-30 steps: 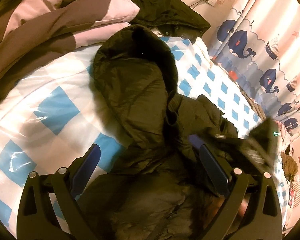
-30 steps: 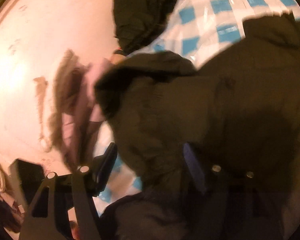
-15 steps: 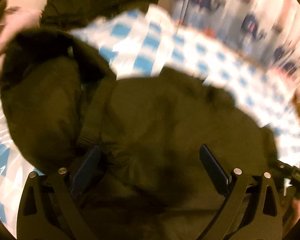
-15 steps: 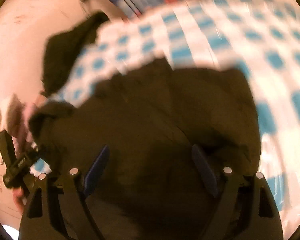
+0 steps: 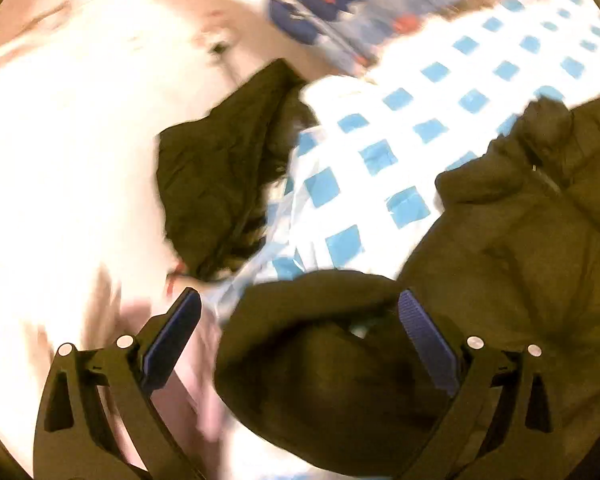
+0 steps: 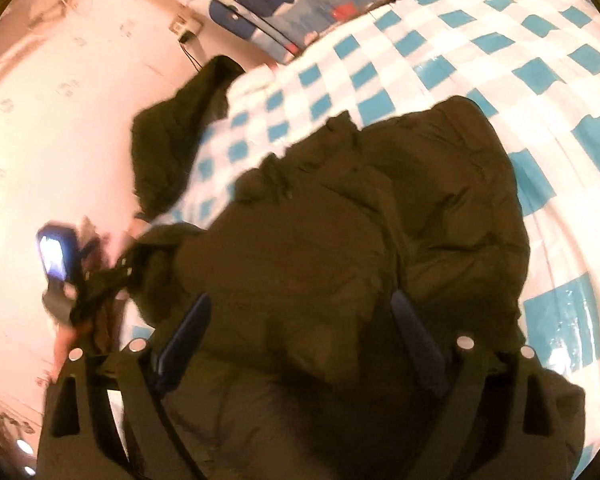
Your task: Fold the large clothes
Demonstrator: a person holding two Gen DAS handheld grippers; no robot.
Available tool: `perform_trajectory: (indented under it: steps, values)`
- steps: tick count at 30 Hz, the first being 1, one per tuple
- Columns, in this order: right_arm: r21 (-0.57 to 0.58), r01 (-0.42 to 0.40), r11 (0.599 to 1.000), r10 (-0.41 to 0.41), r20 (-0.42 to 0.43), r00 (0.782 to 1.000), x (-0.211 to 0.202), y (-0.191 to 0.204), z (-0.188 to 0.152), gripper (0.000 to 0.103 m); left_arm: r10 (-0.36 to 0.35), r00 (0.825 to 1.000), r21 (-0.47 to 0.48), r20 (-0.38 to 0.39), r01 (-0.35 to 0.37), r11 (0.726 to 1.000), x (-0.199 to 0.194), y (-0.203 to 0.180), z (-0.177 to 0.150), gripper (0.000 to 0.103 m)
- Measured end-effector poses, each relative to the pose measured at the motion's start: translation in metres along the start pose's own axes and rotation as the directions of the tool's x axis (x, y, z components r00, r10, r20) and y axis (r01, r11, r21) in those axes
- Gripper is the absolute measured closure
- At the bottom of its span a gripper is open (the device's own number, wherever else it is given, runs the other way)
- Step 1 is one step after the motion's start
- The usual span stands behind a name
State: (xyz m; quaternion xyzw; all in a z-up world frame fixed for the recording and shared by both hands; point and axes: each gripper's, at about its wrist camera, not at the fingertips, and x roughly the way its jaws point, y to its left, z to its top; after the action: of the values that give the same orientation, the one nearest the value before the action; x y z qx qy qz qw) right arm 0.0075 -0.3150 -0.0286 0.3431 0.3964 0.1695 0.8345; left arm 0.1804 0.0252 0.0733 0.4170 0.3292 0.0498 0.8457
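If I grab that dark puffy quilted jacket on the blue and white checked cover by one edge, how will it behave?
The dark puffy quilted jacket already lies in soft folds and bulges, so it will probably flop and sag rather than hold shape. Its padded look suggests it is light for its bulk. The blue and white checked cover looks glossy, so the jacket may slide when pushed.
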Motion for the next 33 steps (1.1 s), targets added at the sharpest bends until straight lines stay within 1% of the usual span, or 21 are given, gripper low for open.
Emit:
perform_trajectory:
  steps: [1, 2, 4, 5, 7, 10, 12, 14, 18, 19, 21, 22, 23, 25, 26, 27, 28, 29, 30, 31, 33]
  values:
    - [0.015, -0.008, 1.000, 0.009, -0.001, 1.000, 0.000, -0.003, 0.000, 0.015, -0.008, 1.000, 0.039, -0.010, 0.008, 0.999, 0.007, 0.005, 0.006, 0.008]
    - [0.034, -0.019, 0.999, 0.019, -0.004, 1.000, 0.000, -0.006, 0.000, 0.015, -0.035, 0.999, 0.137, -0.026, 0.038, 0.990, 0.022, 0.010, 0.012, 0.008]
    - [0.061, -0.032, 0.998, 0.032, -0.009, 0.999, 0.001, -0.010, -0.002, 0.015, -0.070, 0.994, 0.232, -0.081, 0.087, 0.969, 0.040, 0.010, 0.014, 0.008]
    - [0.073, -0.037, 0.997, 0.038, -0.009, 0.999, 0.002, -0.012, -0.001, 0.015, -0.087, 0.990, 0.267, -0.107, 0.113, 0.957, 0.049, 0.009, 0.013, 0.008]
    - [0.080, -0.044, 0.996, 0.044, -0.009, 0.999, 0.003, -0.013, -0.001, 0.015, -0.110, 0.986, 0.312, -0.127, 0.145, 0.939, 0.061, 0.001, 0.017, 0.008]
    - [0.076, -0.041, 0.996, 0.043, -0.013, 0.999, 0.005, -0.012, 0.000, 0.015, -0.079, 0.984, 0.371, -0.158, 0.133, 0.919, 0.080, -0.021, 0.010, 0.008]
    - [0.073, -0.042, 0.996, 0.043, -0.016, 0.999, 0.006, -0.013, -0.001, 0.015, -0.066, 0.979, 0.400, -0.191, 0.139, 0.906, 0.092, -0.036, -0.005, 0.008]
    - [0.071, -0.041, 0.997, 0.042, -0.021, 0.999, 0.007, -0.013, -0.002, 0.015, -0.040, 0.981, 0.433, -0.188, 0.120, 0.893, 0.102, -0.046, -0.011, 0.008]
    - [0.070, -0.034, 0.997, 0.036, -0.028, 0.999, 0.011, -0.014, -0.003, 0.015, -0.076, 0.980, 0.436, -0.185, 0.152, 0.887, 0.107, -0.052, -0.016, 0.008]
    - [0.069, -0.031, 0.997, 0.034, -0.030, 0.999, 0.012, -0.014, -0.003, 0.015, -0.086, 0.978, 0.455, -0.188, 0.165, 0.875, 0.107, -0.057, -0.019, 0.008]
    - [0.067, -0.025, 0.997, 0.028, -0.035, 0.999, 0.014, -0.013, -0.004, 0.015, -0.044, 0.983, 0.494, -0.177, 0.127, 0.860, 0.112, -0.065, -0.022, 0.008]
    - [0.067, -0.024, 0.997, 0.027, -0.036, 0.999, 0.015, -0.013, -0.004, 0.015, -0.025, 0.982, 0.502, -0.185, 0.116, 0.857, 0.116, -0.068, -0.022, 0.008]
    - [0.065, -0.022, 0.998, 0.025, -0.037, 0.999, 0.016, -0.013, -0.005, 0.015, -0.027, 0.981, 0.502, -0.192, 0.122, 0.856, 0.120, -0.070, -0.022, 0.008]
    - [0.064, -0.021, 0.998, 0.023, -0.038, 0.999, 0.017, -0.014, -0.005, 0.015, -0.005, 0.973, 0.483, -0.230, 0.119, 0.867, 0.131, -0.070, -0.021, 0.008]
    - [0.065, -0.021, 0.998, 0.023, -0.038, 0.999, 0.017, -0.014, -0.005, 0.015, 0.002, 0.968, 0.472, -0.252, 0.121, 0.873, 0.137, -0.068, -0.021, 0.011]
    - [0.065, -0.021, 0.998, 0.023, -0.039, 0.999, 0.017, -0.015, -0.006, 0.015, 0.009, 0.957, 0.446, -0.290, 0.127, 0.886, 0.145, -0.064, -0.021, 0.036]
    - [0.064, -0.020, 0.998, 0.023, -0.039, 0.999, 0.017, -0.015, -0.006, 0.015, 0.007, 0.941, 0.403, -0.338, 0.138, 0.905, 0.154, -0.057, -0.021, 0.051]
    - [0.064, -0.020, 0.998, 0.022, -0.040, 0.999, 0.017, -0.015, -0.006, 0.015, -0.004, 0.932, 0.353, -0.362, 0.141, 0.925, 0.158, -0.049, -0.021, 0.067]
    - [0.063, -0.020, 0.998, 0.022, -0.040, 0.999, 0.017, -0.015, -0.006, 0.015, -0.038, 0.929, 0.277, -0.369, 0.149, 0.949, 0.158, -0.037, -0.019, 0.082]
    - [0.062, -0.019, 0.998, 0.022, -0.040, 0.999, 0.017, -0.016, -0.006, 0.015, -0.069, 0.927, 0.226, -0.370, 0.161, 0.961, 0.156, -0.029, -0.018, 0.089]
    - [0.062, -0.019, 0.998, 0.021, -0.038, 0.999, 0.017, -0.016, -0.006, 0.015, -0.122, 0.931, 0.105, -0.343, 0.167, 0.980, 0.145, -0.005, -0.015, 0.094]
